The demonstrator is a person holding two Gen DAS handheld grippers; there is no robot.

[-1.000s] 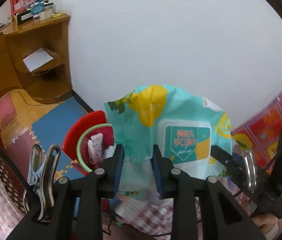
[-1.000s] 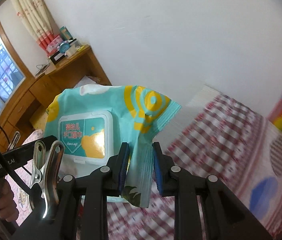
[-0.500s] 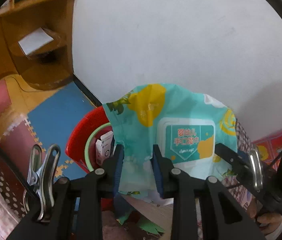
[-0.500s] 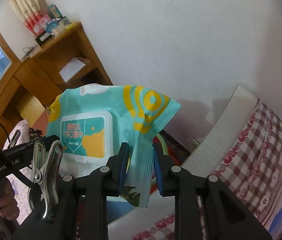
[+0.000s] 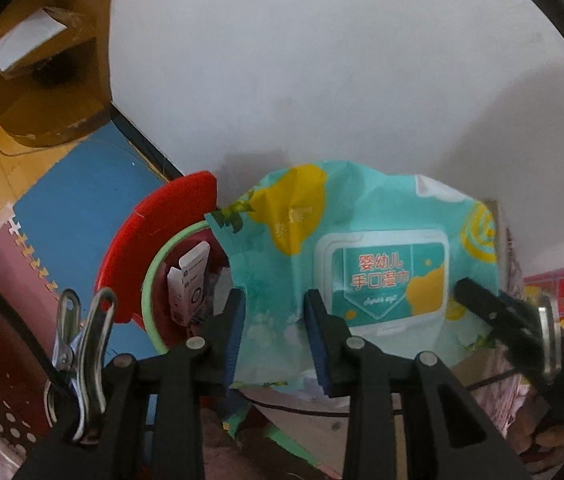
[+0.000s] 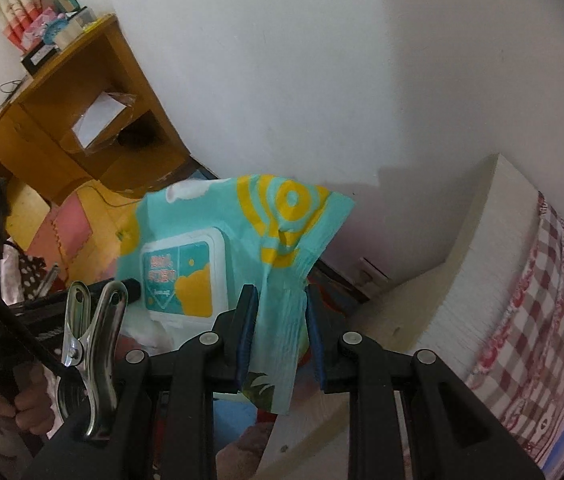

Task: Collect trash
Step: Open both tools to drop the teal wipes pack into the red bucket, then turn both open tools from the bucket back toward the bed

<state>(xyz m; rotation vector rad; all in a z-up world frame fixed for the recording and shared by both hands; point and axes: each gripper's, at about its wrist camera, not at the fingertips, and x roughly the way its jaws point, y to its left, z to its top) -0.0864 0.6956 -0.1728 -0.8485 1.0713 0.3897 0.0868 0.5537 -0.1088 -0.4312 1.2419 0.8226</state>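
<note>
Two tools hold one teal wipes packet [image 5: 366,264] above a red bin [image 5: 170,240]. Left tool [image 5: 274,332] has the packet's lower edge between its opening jaws; right tool [image 6: 278,324] is clamped on the packet's opposite corner. A white carton [image 5: 188,284] stands inside the bin.
</note>
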